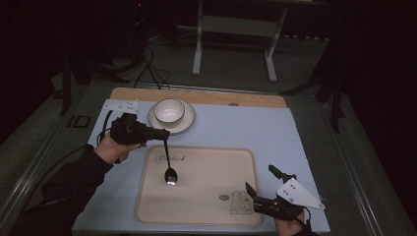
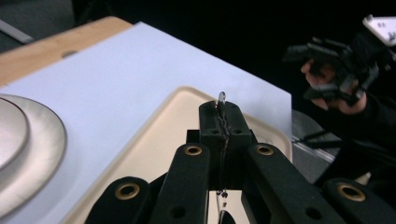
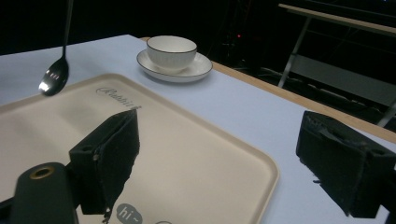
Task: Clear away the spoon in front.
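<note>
My left gripper is shut on the thin handle of a metal spoon, whose bowl hangs low over the beige tray. In the left gripper view the jaws are pressed together and the handle's tip pokes out above them. A white cup stands on a saucer behind the tray. My right gripper rests at the tray's front right corner, open, with nothing between its pads. The spoon, cup and saucer lie ahead of it.
A pale blue mat covers the table, with a wooden strip along the far edge. The tray carries a rabbit drawing at its front right. A metal-legged stand and cables are on the dark floor beyond.
</note>
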`<action>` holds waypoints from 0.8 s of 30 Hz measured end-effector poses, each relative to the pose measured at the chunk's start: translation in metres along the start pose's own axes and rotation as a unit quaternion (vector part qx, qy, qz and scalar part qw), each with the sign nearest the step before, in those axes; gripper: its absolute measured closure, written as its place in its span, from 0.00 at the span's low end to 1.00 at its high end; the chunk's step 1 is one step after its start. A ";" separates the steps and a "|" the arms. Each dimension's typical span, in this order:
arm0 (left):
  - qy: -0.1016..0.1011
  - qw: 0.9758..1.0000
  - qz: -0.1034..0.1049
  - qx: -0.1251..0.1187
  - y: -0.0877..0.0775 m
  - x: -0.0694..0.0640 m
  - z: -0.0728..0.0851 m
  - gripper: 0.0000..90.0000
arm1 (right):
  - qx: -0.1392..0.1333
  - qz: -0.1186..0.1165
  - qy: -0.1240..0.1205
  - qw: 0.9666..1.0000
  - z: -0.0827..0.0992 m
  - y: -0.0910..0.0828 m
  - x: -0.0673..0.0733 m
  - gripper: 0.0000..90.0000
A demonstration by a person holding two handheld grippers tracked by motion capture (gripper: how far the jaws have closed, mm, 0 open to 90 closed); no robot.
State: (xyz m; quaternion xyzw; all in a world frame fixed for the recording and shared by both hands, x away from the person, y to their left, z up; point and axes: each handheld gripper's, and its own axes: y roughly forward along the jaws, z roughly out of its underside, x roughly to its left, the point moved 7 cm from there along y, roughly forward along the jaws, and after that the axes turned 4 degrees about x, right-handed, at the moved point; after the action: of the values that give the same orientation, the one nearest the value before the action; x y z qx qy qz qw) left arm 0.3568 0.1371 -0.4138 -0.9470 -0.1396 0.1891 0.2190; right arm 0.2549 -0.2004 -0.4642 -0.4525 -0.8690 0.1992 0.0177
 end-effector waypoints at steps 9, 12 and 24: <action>0.008 0.999 0.033 0.030 0.012 -0.008 0.021 1.00 | 0.001 -0.001 0.000 1.000 0.000 0.000 0.000 0.15; 0.012 0.998 0.045 0.038 0.016 -0.011 0.026 1.00 | 0.002 -0.001 0.000 1.000 0.000 0.001 0.000 0.15; 0.020 0.995 0.068 0.077 0.034 -0.013 0.052 1.00 | 0.003 -0.002 -0.002 1.000 0.001 0.001 0.000 0.15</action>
State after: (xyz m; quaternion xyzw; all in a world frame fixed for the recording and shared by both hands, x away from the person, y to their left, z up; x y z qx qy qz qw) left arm 0.3297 0.1218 -0.4695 -0.9384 -0.0555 0.1944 0.2804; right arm 0.2552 -0.1999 -0.4655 -0.4501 -0.8694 0.2032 0.0176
